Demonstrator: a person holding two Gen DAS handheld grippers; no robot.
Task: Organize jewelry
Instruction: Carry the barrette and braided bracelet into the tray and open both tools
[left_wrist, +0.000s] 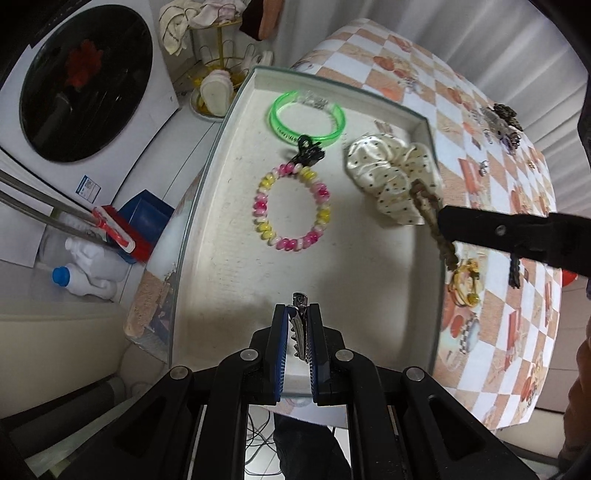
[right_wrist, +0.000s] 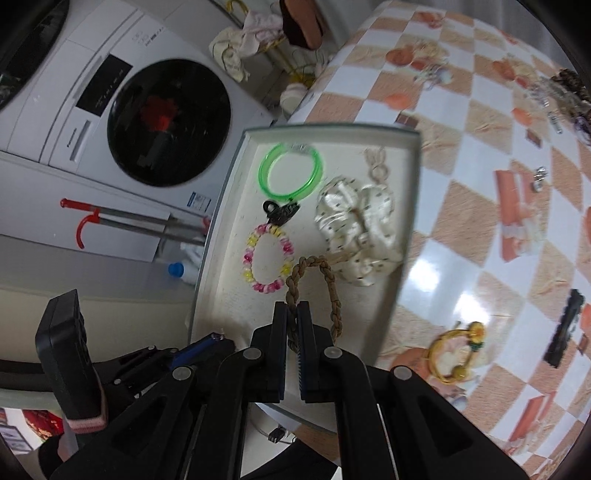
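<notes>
A white tray sits at the edge of the checkered table. In it lie a green bangle, a black claw clip, a pink-and-yellow bead bracelet and a cream dotted scrunchie. My left gripper is shut on a silver toothed hair clip above the tray's near end. My right gripper is shut on a brown braided loop, held over the tray beside the scrunchie. In the left wrist view the right gripper's finger comes in from the right with the braid.
On the table outside the tray lie a yellow beaded bracelet, a black hair clip and several small pieces at the far right. A washing machine, bottles and a mop stand left of the table.
</notes>
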